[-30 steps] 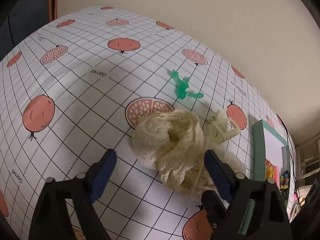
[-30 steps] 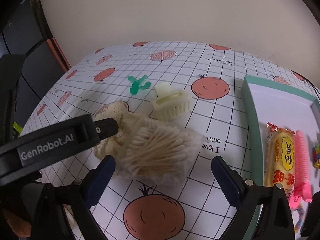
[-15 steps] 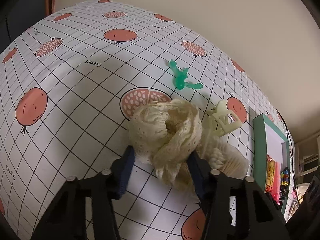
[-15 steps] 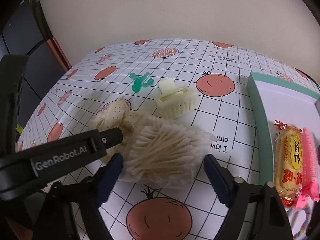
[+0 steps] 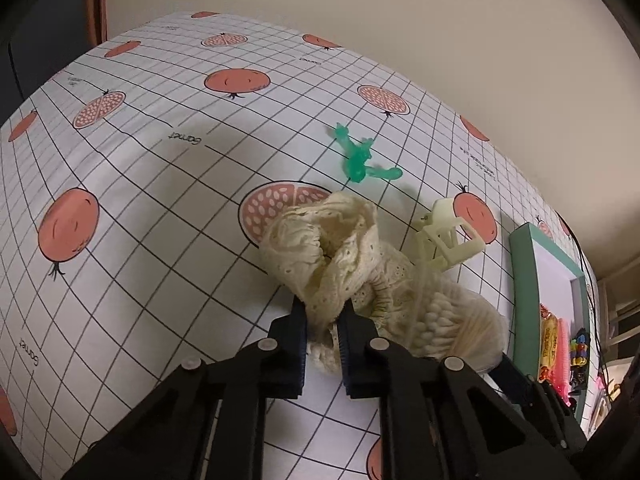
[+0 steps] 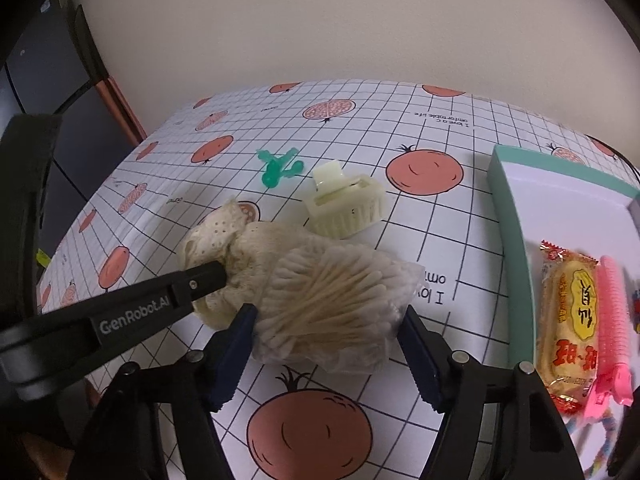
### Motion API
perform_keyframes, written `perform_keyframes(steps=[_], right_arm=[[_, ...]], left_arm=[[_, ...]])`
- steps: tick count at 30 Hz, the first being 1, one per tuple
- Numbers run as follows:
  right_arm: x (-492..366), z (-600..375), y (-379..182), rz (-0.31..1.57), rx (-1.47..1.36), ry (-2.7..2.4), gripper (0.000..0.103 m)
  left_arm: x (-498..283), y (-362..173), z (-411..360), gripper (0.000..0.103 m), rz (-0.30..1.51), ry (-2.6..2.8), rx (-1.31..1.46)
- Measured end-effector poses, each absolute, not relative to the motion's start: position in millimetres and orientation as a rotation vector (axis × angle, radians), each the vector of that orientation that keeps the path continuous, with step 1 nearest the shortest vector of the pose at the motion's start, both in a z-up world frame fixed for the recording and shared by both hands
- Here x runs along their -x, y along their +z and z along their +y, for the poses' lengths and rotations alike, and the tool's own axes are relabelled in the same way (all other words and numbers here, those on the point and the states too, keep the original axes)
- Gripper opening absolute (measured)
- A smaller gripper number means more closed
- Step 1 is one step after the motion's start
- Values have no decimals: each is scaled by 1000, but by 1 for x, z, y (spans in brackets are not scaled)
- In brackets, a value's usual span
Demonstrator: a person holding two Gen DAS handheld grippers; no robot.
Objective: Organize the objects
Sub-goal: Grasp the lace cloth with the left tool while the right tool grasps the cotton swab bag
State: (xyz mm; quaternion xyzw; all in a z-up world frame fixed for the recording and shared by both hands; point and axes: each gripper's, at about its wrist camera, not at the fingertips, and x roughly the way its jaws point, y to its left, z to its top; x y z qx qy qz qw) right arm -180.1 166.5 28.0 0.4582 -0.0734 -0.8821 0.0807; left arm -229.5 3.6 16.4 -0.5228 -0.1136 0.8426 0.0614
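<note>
Pomegranate-print cloth covers the counter [image 6: 448, 224], where the cream lace scrunchie [image 5: 320, 240] lies beside the bag of cotton swabs [image 6: 332, 300]. The left gripper [image 5: 323, 334] has its jaws pinched on the scrunchie's near fold, probably to lift it. The right gripper [image 6: 326, 354] straddles the swab bag, jaws wide, not yet touching, as far as the view shows. Behind sit a cream claw clip [image 6: 346, 206] and a green toy [image 6: 278, 166]; the teal tray [image 6: 508, 216] waits at right.

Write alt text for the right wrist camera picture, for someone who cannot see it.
The right gripper is open around a clear bag of cotton swabs on a fruit-print tablecloth, while the left gripper pinches a cream lace cloth beside it. Behind lie a pale hair claw and green clip; a teal tray holds snacks.
</note>
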Motion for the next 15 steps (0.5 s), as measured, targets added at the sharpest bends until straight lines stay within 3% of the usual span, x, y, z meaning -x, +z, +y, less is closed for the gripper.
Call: perform_keyframes(steps=[15], right_arm=[[172,182,52,-228,-1290,-2676,73]], left_arm=[[227,45,-6,12,-318,2663,1490]])
